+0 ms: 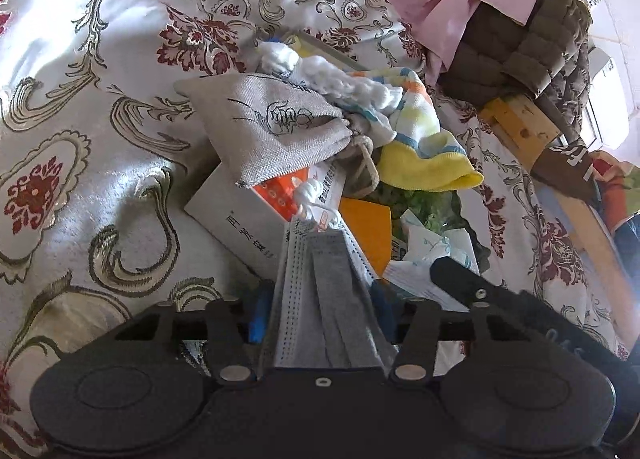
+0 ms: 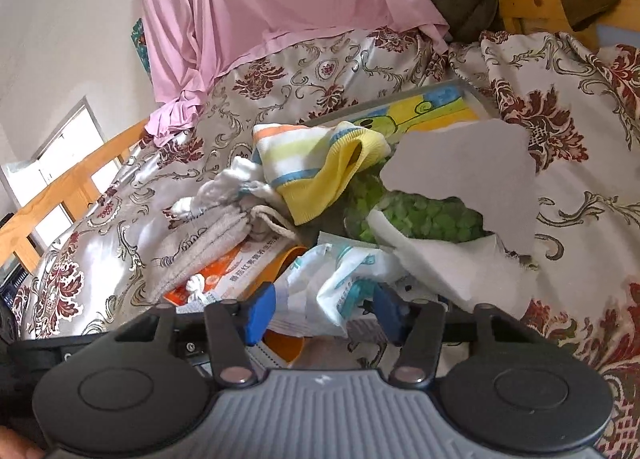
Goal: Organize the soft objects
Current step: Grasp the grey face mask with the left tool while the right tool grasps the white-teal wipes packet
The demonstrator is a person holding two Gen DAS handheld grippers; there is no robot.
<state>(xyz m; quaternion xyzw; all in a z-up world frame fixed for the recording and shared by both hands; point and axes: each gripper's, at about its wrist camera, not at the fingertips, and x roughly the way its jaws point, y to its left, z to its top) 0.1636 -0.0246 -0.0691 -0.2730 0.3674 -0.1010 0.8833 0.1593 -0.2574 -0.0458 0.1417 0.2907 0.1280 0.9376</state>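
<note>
Lying pleated, grey face masks [image 1: 320, 299] overlap.

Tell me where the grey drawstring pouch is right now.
In the left wrist view the grey drawstring pouch lies at the centre of the pile on the flowered bedspread, overlapping a white box, with the striped yellow towel on its right.

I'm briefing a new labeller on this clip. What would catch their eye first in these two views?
Probably the heap of soft things in the middle of the floral bedspread: a yellow striped cloth draped over a grey drawstring pouch. Next, the grey face masks between the left hand-held gripper fingers, and a white printed packet between those of the right hand-held gripper.
</note>
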